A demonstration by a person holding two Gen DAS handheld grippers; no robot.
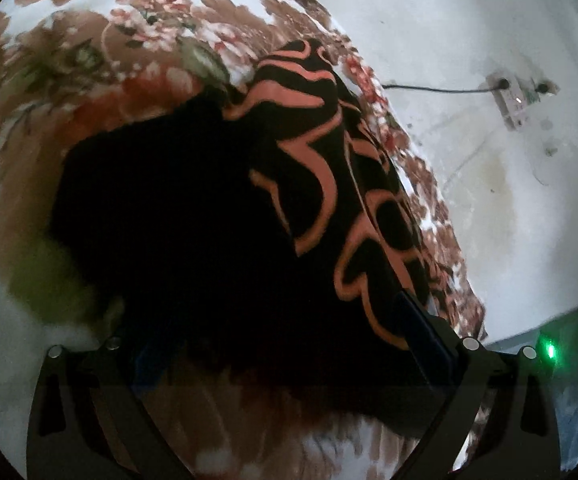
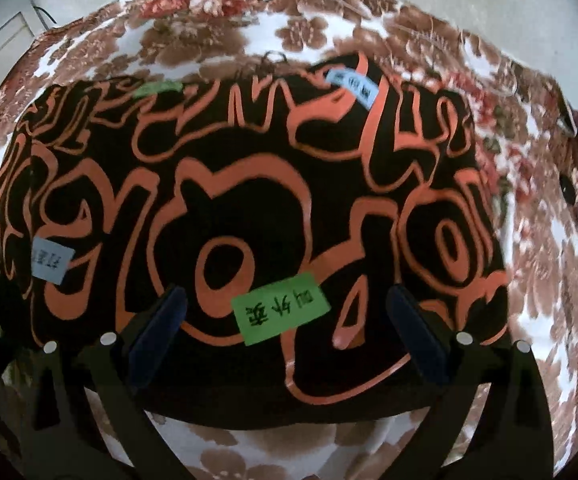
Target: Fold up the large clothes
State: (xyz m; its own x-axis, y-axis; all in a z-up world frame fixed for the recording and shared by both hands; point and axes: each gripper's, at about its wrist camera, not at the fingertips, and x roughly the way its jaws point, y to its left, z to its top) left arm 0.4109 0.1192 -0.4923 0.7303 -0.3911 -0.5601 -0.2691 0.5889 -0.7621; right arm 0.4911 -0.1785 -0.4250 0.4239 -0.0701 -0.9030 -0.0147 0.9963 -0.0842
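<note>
Garment folded on the flowered bedcover, both claws spread wide

Garment, black cloth with thick orange line patterns, is seen lying as a broad folded bundle on a flowered bedcover, directly ahead of the right gripper. The two fingers of this claw are spread wide apart, and nothing is held between them; the near part of the bundle lies in the space between the fingers. A green label with dark handwritten characters is stuck on the cloth, midway between the fingertips. A pale blue label is seen to the left of the left finger, and another blue label is placed far ahead, near the back edge of the bundle. A second green label, blurred, is found at the far left of that edge.

In the left wrist view, the garment is seen ahead of the left gripper, with a plain black part to the left and the patterned part rising to the right. This claw is also opened wide. The cloth covers the space between its fingers, but a grip is not shown. Beyond the bedcover, to the right of the claw, a pale wall is visible, with a wall socket and a dark cable leading to it.
</note>
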